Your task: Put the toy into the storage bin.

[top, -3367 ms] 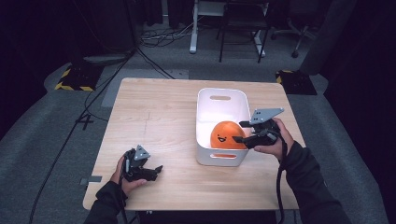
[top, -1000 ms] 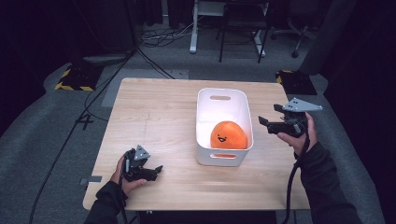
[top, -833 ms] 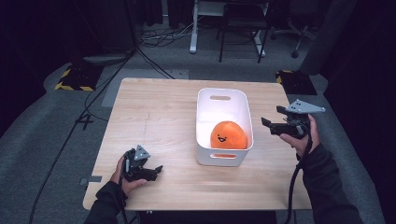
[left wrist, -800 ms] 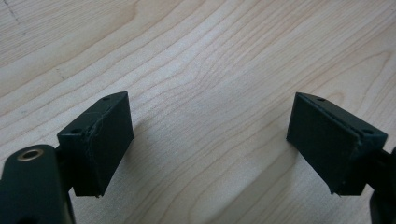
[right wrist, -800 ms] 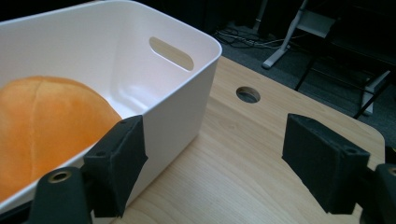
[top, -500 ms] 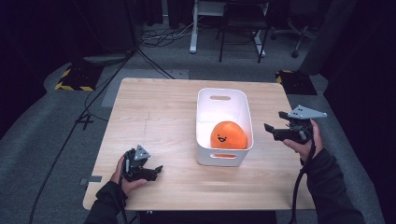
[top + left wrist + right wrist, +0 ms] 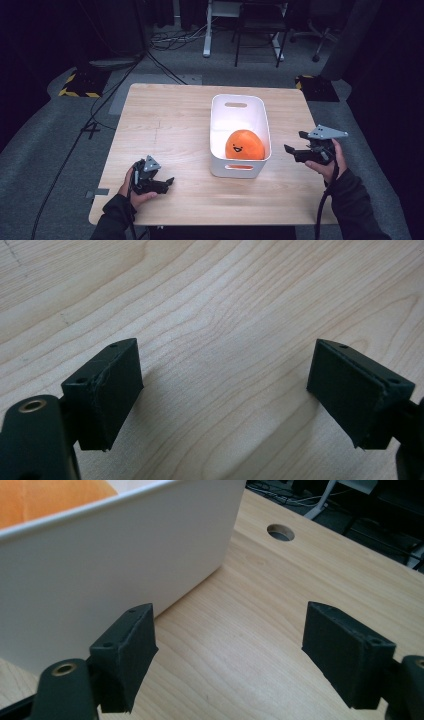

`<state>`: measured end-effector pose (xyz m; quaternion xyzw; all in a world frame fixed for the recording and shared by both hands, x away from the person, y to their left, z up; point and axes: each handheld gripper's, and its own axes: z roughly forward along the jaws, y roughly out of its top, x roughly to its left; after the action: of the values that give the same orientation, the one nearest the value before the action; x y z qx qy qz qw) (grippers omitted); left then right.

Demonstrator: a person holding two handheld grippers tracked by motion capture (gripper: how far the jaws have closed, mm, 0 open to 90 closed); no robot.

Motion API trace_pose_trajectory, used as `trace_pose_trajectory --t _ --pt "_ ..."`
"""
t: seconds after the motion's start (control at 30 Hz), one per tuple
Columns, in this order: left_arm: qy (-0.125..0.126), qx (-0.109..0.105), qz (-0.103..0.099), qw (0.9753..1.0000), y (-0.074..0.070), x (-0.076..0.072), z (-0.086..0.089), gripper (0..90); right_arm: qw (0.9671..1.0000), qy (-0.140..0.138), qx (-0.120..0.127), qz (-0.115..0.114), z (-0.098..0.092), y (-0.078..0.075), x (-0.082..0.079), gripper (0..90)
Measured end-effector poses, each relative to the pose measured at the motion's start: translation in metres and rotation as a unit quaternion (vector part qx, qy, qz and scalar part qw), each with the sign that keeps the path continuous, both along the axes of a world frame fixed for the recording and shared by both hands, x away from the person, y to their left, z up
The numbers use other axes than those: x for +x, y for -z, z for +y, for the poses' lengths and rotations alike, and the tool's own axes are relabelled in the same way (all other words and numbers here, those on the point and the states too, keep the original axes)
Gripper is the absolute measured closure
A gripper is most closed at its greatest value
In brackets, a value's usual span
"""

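two sets of tongs are in your hands, and neither has hold of anything. your right tongs (image 7: 295, 144) hover just off the right side of the white bin (image 7: 239, 170), near the right edge of the tabletop (image 7: 170, 120), with the jaws pointing toward the bin wall. in the right gripper view those jaws stand wide apart, bare wood between them, and the bin's white wall (image 7: 115, 560) runs past the left-hand jaw, close to it but apart. a round hole (image 7: 280, 531) in the wood shows beyond the bin's corner. the orange ball (image 7: 244, 145) with a smiling face sits inside the bin, toward its near end, well clear of your right tongs; a slice of its orange top (image 7: 47, 497) shows over the rim in the right gripper view.

your left tongs (image 7: 167, 182) lie low at the front left of the tabletop, well apart from the bin. the left gripper view shows their jaws spread wide over plain wood grain (image 7: 225, 340), nothing between them.
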<state>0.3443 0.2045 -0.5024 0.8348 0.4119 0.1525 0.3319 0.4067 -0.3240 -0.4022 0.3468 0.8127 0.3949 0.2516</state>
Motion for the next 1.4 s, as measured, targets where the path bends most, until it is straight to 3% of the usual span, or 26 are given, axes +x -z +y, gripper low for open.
trace_pose_trajectory --t 0.73,1.4 --pt "0.001 0.000 0.000 1.0000 0.000 0.000 0.000 14.8 0.9987 -0.013 -0.035 0.035 -0.007 0.044 -0.021 21.9" --pt "0.000 0.000 0.000 1.0000 0.000 0.000 0.000 14.8 0.9964 -0.012 -0.051 0.067 -0.024 0.067 -0.046 21.8"
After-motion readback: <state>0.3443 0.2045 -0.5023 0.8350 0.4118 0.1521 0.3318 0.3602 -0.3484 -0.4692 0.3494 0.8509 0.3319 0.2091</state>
